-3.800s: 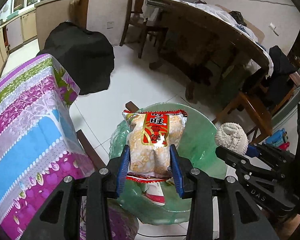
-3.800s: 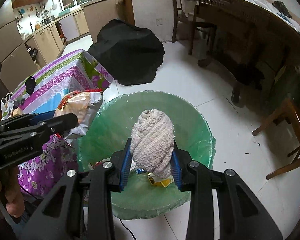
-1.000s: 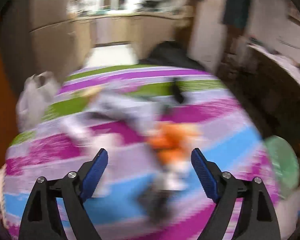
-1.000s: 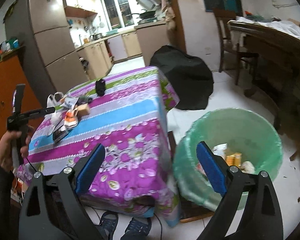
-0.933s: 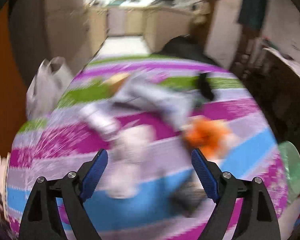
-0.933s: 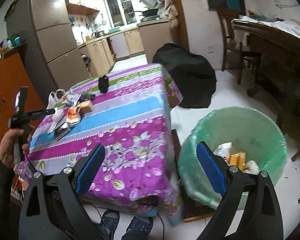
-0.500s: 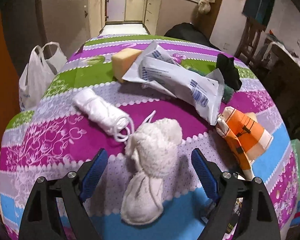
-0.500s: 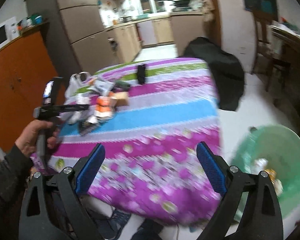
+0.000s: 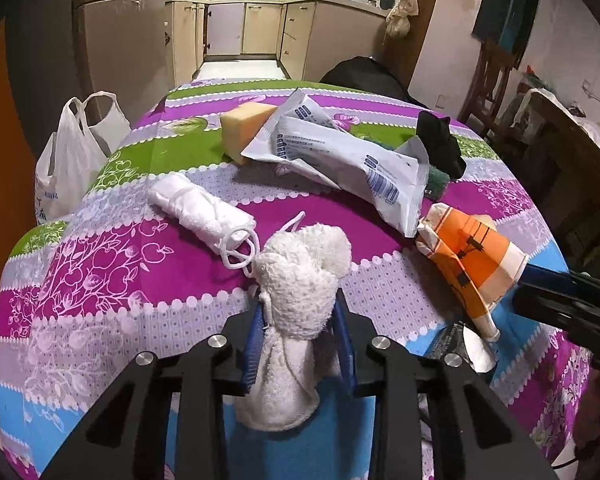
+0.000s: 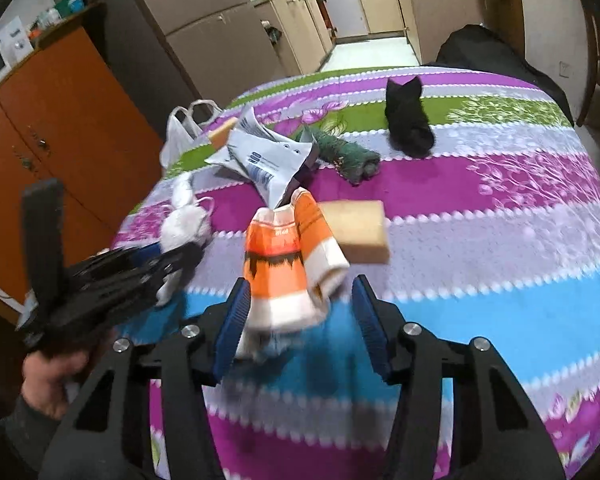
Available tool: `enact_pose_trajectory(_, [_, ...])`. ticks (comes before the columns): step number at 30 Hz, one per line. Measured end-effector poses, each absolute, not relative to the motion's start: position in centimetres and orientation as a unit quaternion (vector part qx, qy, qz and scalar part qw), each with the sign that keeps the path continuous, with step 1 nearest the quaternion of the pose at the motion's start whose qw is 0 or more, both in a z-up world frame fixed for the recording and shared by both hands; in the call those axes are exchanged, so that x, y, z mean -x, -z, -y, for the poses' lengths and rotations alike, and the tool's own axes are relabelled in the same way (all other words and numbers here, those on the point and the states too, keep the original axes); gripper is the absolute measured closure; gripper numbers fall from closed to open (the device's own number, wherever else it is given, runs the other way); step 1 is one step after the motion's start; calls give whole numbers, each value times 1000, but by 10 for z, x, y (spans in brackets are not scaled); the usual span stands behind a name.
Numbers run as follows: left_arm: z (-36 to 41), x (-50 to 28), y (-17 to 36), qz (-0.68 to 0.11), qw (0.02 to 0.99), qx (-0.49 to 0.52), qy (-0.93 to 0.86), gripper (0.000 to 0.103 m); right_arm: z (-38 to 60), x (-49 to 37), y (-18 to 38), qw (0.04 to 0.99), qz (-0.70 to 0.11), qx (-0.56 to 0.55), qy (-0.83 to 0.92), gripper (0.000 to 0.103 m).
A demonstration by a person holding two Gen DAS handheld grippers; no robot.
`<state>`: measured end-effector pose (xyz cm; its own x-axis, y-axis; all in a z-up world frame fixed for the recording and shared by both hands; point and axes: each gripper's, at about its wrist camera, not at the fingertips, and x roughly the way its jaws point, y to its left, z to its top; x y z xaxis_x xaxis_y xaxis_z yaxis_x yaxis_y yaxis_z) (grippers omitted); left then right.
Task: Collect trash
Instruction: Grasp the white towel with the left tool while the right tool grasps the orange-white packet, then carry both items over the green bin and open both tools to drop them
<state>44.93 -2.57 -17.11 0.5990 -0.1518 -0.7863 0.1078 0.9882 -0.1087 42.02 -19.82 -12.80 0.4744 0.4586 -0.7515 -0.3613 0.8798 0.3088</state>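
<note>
On the striped tabletop (image 9: 112,280), the left hand-held gripper (image 9: 300,340) closes on a white rolled cloth (image 9: 300,280) lying lengthwise between its pads — while the right hand-held gripper (image 10: 300,324), half-wide and narrowing, straddles the orange-and-white carton (image 10: 288,264) directly ahead, not yet pinched.

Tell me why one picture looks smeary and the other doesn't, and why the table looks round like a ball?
Left wrist view: sharp, the fluffy white cloth between the left tongs shows every loop. Right wrist view: smeared, mostly near the orange carton and the right tongs, likely because that hand is moving. Both views: the fisheye lens bulges the striped tablecloth and darkens the corners.
</note>
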Motion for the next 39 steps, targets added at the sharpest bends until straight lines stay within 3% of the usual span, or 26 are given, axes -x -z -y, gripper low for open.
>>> enact_pose_trajectory(3, [27,-448,171,-439,895,25,75,71,190,-428,136,861,-455,-44,-223,58])
enact_pose_trajectory(6, [26,-447,172,-438,895,33,78,71,182,-430,141,865,-454,-24,-214,72])
enact_pose_trajectory(8, [25,-446,171,-438,894,41,78,72,180,-428,142,873,-443,-11,-203,91])
enact_pose_trajectory(16, [24,-437,157,-426,900,54,81,73,187,-397,102,911,-367,14,-185,94])
enact_pose_trajectory(25, [58,-401,86,-373,917,55,131,73,227,-345,40,942,-300,16,-148,94])
enact_pose_trajectory(39, [239,-355,7,-341,894,31,290,73,378,-261,-25,968,-253,7,5,93])
